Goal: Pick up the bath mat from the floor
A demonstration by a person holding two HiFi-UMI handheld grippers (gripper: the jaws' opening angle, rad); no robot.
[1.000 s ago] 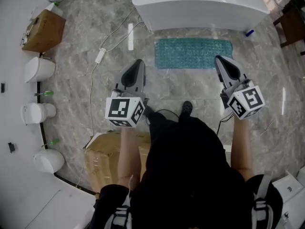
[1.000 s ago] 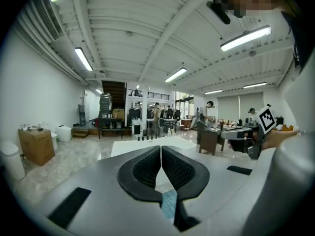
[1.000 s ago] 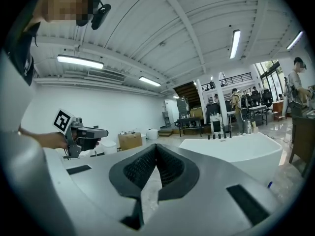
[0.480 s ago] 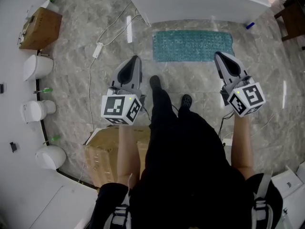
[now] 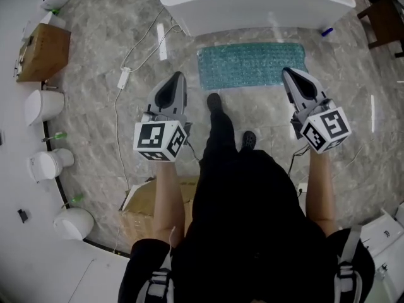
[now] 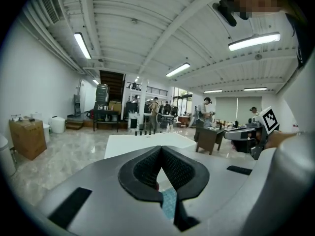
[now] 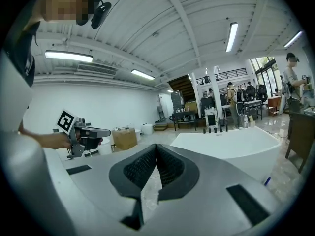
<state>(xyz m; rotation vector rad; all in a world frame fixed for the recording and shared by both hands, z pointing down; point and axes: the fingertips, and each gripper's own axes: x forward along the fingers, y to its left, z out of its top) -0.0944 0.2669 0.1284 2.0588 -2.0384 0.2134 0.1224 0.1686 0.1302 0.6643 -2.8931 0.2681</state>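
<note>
The bath mat point(image 5: 251, 65) is seen lying flat on the marble floor point(image 5: 95, 125). It is teal and knobbly, and is stretched along the foot of the white bathtub point(image 5: 252, 5), with its long edge just beside the tub wall.

The left tongs point(image 5: 178, 76) are held out in front of the body, pointed toward the tub. In the head view they are placed just left of the mat's near left corner. In the left gripper view their dark ribbed pads are pressed together at the tips, with nothing gripped between them. A scrap of the teal mat is glimpsed through the gap lower down.

The right tongs point(image 5: 287, 72) are held level with the left ones. Their tip is lined up with the mat's near right corner as seen from above. These pads are likewise closed tip to tip and nothing is carried. Both tools are kept up in the air, apart from the mat.

One black shoe point(image 5: 214, 101) is planted forward, just short of the mat's near edge. A white cable point(image 5: 136, 62) is trailed across the floor to the left. A cardboard box point(image 5: 43, 52) is parked by the curved wall. A small blue object point(image 5: 326, 31) is spotted at the tub's right end.
</note>
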